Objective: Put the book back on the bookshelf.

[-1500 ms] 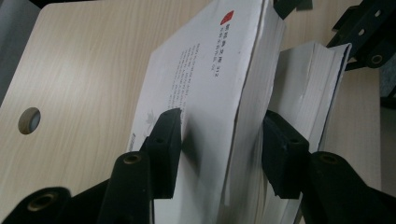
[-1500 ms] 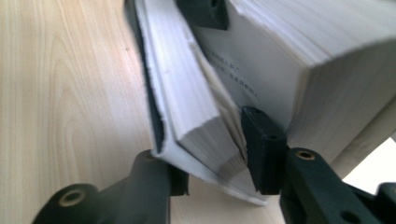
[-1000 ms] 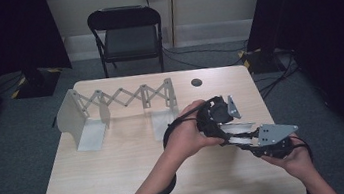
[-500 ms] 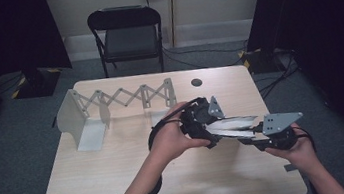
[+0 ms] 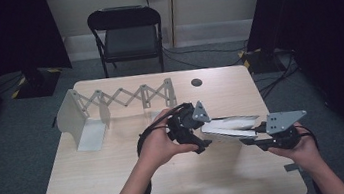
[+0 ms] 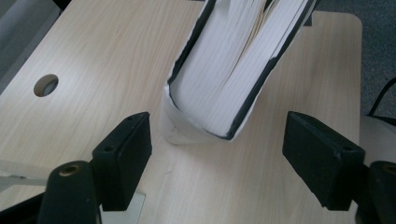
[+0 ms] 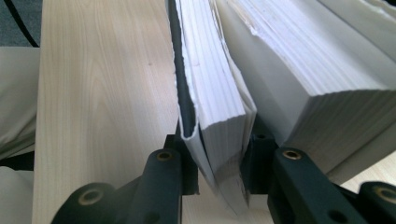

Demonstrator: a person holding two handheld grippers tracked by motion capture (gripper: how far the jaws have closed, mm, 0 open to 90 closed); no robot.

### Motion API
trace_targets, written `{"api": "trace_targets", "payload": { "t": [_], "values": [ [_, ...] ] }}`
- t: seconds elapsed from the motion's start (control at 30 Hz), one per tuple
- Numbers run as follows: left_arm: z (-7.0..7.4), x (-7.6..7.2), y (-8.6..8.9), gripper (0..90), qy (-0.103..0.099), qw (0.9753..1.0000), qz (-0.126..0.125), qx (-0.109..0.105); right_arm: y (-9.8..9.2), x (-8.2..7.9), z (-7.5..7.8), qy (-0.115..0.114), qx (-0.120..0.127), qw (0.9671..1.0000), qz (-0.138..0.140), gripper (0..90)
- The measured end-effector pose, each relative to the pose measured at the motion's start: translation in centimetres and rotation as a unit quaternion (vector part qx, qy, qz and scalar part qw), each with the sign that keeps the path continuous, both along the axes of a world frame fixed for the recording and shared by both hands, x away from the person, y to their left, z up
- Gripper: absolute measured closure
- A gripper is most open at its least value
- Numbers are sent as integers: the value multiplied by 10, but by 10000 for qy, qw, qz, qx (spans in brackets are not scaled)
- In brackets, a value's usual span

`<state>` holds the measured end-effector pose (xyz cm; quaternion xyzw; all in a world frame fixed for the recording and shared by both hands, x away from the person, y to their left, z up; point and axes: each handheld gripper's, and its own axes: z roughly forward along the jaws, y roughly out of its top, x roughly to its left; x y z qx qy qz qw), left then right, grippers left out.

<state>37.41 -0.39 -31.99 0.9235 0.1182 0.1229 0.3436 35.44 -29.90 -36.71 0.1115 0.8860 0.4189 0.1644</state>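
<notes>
My right gripper (image 7: 219, 184) pinches a floppy paperback book (image 5: 229, 128) by one corner above the table (image 5: 121, 184), pages sagging; left gripper (image 6: 217, 154) gapes wide at its free end.

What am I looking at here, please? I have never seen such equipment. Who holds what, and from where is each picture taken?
There is no robot here. A person sits at a wooden table and holds one hand tool in each hand, each ending in two black tongs.

The wide picture comes from a fixed camera above the table. In it you see the left tongs and the right tongs meeting at a white book held above the table. Farther back stands a folding metal book rack, and behind the table a black chair.

The other two pictures come from small cameras riding on the tools. The left gripper view shows its tongs wide open with the book's corner between them, not touched. The right gripper view shows its tongs closed on part of the book's pages and cover.
</notes>
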Motion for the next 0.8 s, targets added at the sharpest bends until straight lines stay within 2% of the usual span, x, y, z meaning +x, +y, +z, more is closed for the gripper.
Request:
{"api": "trace_targets", "payload": {
  "t": [0.17, 0.23, 0.33, 0.37, 0.47, 0.57, 0.8],
  "values": [
    [-8, 1, 9, 226, 86, 9999, 99, -67, 0, -2, 0, -6, 13, 10000, 24, 724],
    [-17, 3, 17, 213, 167, 9996, 192, -126, -2, -3, 2, 30, 44, 10000, 50, 729],
    [-23, 4, 21, 206, 185, 9995, 245, -101, -3, -3, 3, 66, 68, 9999, 48, 731],
    [-28, 4, 24, 205, 232, 9993, 280, -104, -3, -4, 4, 80, 52, 9999, 63, 733],
    [-36, 2, 26, 206, 283, 9992, 269, -33, -3, -4, 5, 86, 51, 9999, 84, 737],
    [-43, 1, 27, 207, 343, 9990, 270, -57, -3, -5, 6, 112, 43, 9999, 121, 741],
    [-51, 0, 28, 209, 382, 9989, 266, 8, -4, -8, 11, 161, -78, 9997, 190, 751]
  ]
}}
